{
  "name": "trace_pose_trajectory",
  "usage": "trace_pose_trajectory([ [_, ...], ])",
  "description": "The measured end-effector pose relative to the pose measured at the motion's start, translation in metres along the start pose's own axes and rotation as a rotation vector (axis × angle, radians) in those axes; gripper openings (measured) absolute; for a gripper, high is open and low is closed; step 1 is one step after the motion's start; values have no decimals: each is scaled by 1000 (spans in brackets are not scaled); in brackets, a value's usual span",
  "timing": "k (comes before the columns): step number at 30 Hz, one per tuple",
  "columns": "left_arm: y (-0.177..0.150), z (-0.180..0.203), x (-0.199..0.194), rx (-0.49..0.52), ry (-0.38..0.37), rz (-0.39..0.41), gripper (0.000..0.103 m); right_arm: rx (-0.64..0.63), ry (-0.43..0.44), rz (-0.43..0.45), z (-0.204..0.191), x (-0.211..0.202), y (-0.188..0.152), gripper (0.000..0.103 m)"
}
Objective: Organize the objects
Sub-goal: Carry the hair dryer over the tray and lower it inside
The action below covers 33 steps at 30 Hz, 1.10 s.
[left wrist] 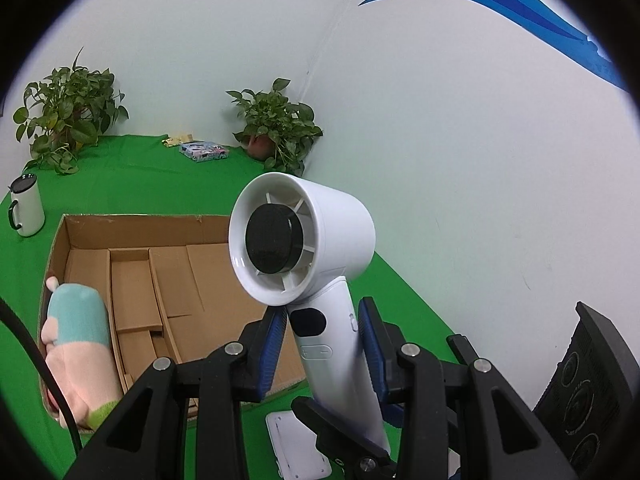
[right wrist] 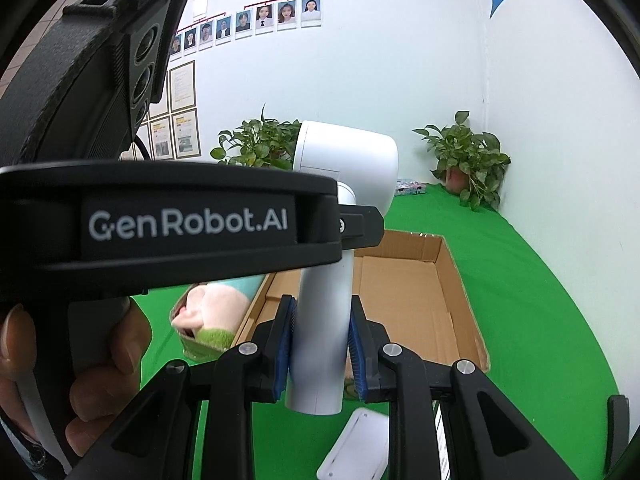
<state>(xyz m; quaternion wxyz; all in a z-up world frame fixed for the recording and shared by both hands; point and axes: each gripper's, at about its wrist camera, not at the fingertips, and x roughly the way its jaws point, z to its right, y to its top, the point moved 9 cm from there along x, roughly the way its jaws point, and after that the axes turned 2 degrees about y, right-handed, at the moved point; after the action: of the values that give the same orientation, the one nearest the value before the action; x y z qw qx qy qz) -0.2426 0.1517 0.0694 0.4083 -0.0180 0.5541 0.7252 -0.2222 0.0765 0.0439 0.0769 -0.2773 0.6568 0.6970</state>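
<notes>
A white handheld fan [left wrist: 304, 236] is held upright above the green cloth, its round head facing the left wrist camera. My left gripper [left wrist: 324, 340] is shut on the handle just below the head. My right gripper [right wrist: 322, 344] is shut on the lower end of the fan [right wrist: 348, 160] handle, blue pads pressing both sides. In the right wrist view the left gripper [right wrist: 356, 226] crosses from the left, a hand on its grip. An open cardboard box [left wrist: 140, 220] lies beyond the fan, with a pink and teal plush toy [left wrist: 80, 328] at its left end.
A flat white plate [left wrist: 296, 440] lies on the cloth beneath the fan. A white mug [left wrist: 26, 206] stands left of the box. Two potted plants [left wrist: 68, 116] [left wrist: 276, 124] and a tissue pack [left wrist: 204, 151] sit along the back wall. A white wall closes the right side.
</notes>
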Motion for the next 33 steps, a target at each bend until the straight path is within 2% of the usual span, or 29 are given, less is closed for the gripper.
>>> trace_pose_trajectory([
  [11,24,-11,15,-4,8,-20,36,25,8,-38,12,28,28,23],
  [19,27,-30,39,-37,31,-63,36,57,46,-99,17,62,36,23],
  [25,16,-46,65,-56,39,-114,36,92,68,-162,30,96,28,23],
  [33,-17,-84,108,-125,60,-215,36,142,101,-270,26,152,-8,23],
])
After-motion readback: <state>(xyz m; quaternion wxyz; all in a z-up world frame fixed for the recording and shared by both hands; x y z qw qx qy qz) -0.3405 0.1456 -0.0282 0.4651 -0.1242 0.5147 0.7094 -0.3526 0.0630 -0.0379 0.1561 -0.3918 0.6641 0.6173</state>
